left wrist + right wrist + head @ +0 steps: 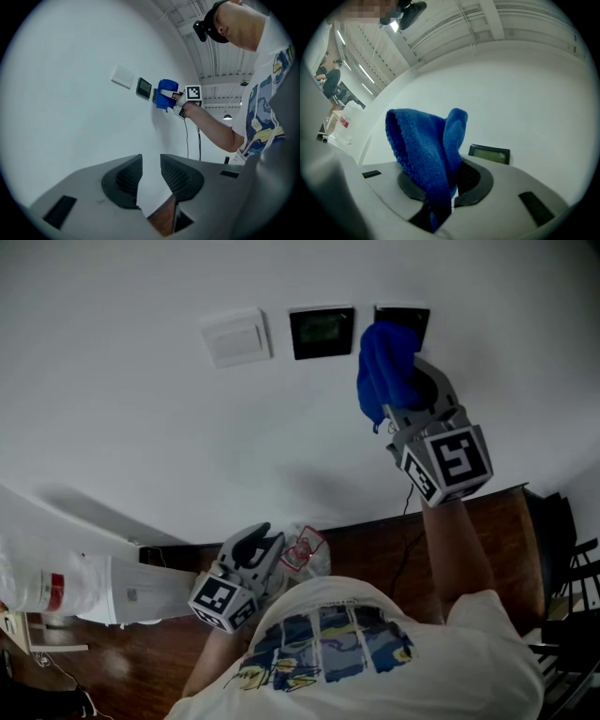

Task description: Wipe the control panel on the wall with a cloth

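Jaws of right gripper clamping blue cloth, long axis toward wall

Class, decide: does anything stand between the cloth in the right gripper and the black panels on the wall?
Nothing visible does. The right gripper holds the cloth up at the right panel; only bare wall surrounds it.

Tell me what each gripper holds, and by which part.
The right gripper pinches the blue cloth by its lower bunched end; the rest stands above the jaws. The left gripper holds nothing, jaws apart.
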A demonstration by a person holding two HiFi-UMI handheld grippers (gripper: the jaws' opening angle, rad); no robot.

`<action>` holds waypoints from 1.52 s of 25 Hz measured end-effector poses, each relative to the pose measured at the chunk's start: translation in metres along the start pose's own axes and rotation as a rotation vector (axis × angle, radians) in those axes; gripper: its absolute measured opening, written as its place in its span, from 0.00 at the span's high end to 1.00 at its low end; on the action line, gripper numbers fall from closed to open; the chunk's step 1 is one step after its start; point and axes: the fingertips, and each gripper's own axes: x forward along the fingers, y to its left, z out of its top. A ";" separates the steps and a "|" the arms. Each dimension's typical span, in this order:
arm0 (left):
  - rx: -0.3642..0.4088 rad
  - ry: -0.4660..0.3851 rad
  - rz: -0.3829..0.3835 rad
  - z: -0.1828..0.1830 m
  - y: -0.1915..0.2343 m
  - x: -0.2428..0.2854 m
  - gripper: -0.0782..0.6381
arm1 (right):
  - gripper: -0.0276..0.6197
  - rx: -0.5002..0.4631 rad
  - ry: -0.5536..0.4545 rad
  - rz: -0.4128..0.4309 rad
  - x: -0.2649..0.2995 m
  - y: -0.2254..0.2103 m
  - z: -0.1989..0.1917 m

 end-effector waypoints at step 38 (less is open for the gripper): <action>-0.008 0.014 -0.039 -0.010 0.014 -0.018 0.76 | 0.82 -0.016 0.075 -0.091 0.047 -0.018 -0.017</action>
